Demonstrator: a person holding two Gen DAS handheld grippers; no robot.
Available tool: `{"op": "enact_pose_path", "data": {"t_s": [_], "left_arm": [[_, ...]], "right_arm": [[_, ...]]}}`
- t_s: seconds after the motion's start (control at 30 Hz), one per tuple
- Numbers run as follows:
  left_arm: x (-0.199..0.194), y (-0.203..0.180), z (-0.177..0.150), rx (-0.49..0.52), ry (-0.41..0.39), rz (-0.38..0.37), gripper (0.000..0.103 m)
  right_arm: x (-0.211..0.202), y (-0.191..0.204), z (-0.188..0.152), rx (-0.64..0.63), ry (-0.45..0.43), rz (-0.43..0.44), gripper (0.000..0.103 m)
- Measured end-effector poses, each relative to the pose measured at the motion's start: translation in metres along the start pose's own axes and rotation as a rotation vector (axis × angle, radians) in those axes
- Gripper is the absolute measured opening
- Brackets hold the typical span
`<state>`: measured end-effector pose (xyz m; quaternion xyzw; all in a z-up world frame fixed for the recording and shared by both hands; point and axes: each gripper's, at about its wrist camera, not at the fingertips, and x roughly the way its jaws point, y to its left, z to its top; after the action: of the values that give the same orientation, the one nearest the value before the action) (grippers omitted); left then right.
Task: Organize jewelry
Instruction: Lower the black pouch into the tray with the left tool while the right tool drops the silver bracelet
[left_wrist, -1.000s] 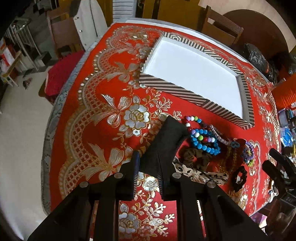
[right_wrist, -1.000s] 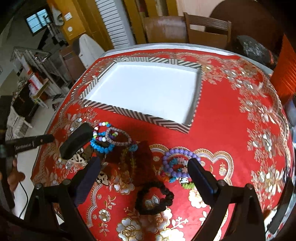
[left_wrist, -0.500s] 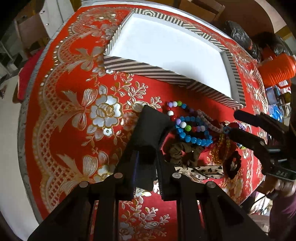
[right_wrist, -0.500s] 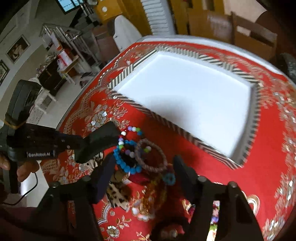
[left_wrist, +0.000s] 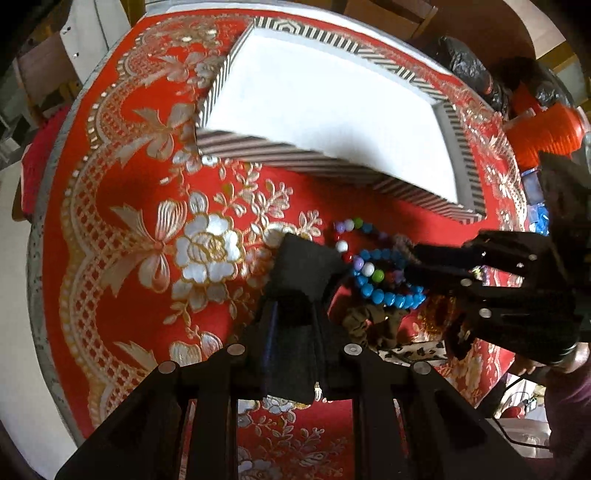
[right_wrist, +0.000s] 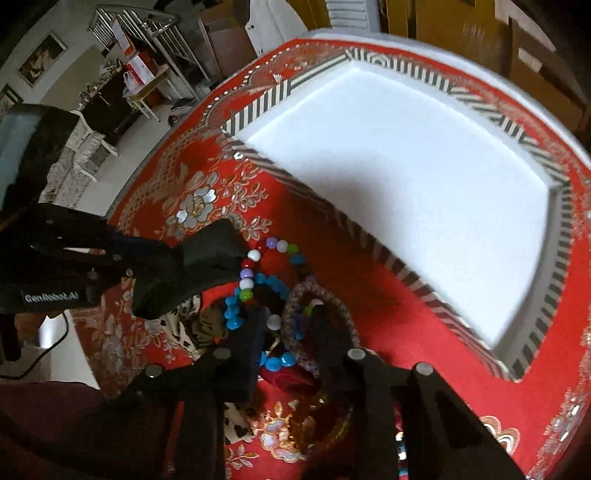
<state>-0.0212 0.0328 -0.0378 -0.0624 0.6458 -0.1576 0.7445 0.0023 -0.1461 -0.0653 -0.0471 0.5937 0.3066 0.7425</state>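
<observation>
Because the bracelets lie tangled in one heap just beside the striped tray (right_wrist: 402, 275), pulling the braided one (right_wrist: 334, 304) could drag the blue bead one (left_wrist: 384, 295) along or spill beads. The right gripper (right_wrist: 288, 328) has its fingers partly apart around the braided loop. The left gripper (left_wrist: 295, 295) is pressed together, holding nothing. Three bracelets show clearly: braided, blue, mixed-colour (right_wrist: 258, 266). One tray, two grippers.

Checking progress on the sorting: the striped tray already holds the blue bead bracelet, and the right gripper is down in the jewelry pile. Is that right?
Not quite. The striped tray holds nothing; its white floor is bare in the right wrist view. The blue bead bracelet lies in the pile on the red cloth, in front of the tray. The right gripper is indeed down in the jewelry pile.
</observation>
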Motion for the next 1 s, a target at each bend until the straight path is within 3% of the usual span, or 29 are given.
{"op": "enact_pose_path", "data": {"t_s": [0.03, 0.1, 0.23, 0.47, 0.87, 1.0], "left_arm": [[0.001, 0.001, 0.001, -0.001, 0.005, 0.001, 0.001], [0.008, 0.003, 0.000, -0.006, 0.023, 0.006, 0.003], [0.020, 0.003, -0.002, 0.003, 0.055, 0.025, 0.004], [0.024, 0.003, 0.000, -0.015, 0.041, 0.027, 0.000], [-0.018, -0.005, 0.004, 0.001, -0.067, 0.033, 0.000], [-0.009, -0.005, 0.002, -0.003, -0.029, 0.000, 0.004]], "right_arm": [[0.002, 0.001, 0.000, -0.002, 0.004, -0.001, 0.015], [0.003, 0.004, -0.001, -0.012, 0.006, -0.005, 0.009], [-0.010, -0.002, -0.005, 0.050, -0.044, 0.044, 0.008], [-0.057, -0.017, -0.016, 0.192, -0.196, 0.166, 0.008], [-0.112, -0.039, -0.032, 0.280, -0.348, 0.146, 0.008], [-0.113, -0.041, -0.037, 0.290, -0.359, 0.136, 0.008]]}}
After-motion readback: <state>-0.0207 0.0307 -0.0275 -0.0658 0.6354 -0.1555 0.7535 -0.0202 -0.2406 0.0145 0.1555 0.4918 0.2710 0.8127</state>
